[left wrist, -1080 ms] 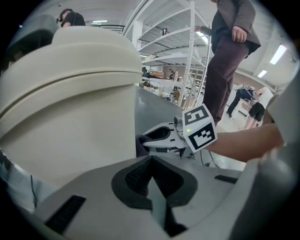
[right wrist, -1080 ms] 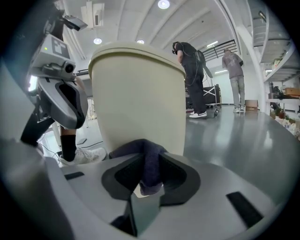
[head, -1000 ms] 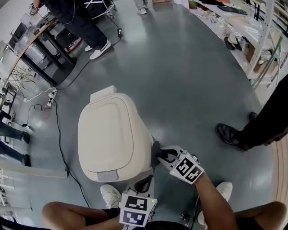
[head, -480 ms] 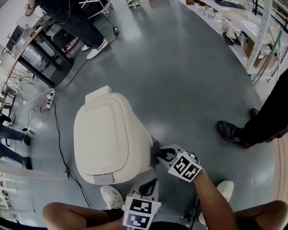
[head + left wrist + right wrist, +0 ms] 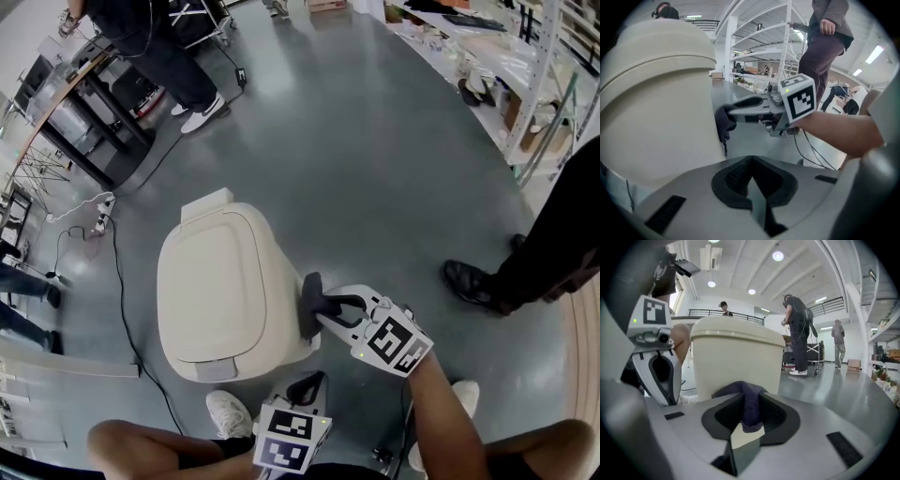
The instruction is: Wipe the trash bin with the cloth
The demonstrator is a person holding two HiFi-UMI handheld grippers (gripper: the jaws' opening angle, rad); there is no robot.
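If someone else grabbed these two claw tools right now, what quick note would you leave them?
Right claw: shut on the dark purplish cloth, pressed to the side wall of the cream plastic trash bin, just under its closed lid.
Left claw: shut, empty, low by the bin's front.
Done: cloth is on the bin; wiped area cannot be told.
Left: wipe the walls and lid.

Trash bin (image 5: 292, 272) base hidden under lid (image 5: 217, 281), cloth (image 5: 749, 401) partly buried between fingers (image 5: 774, 414), bystander (image 5: 551, 236) cropped at edge
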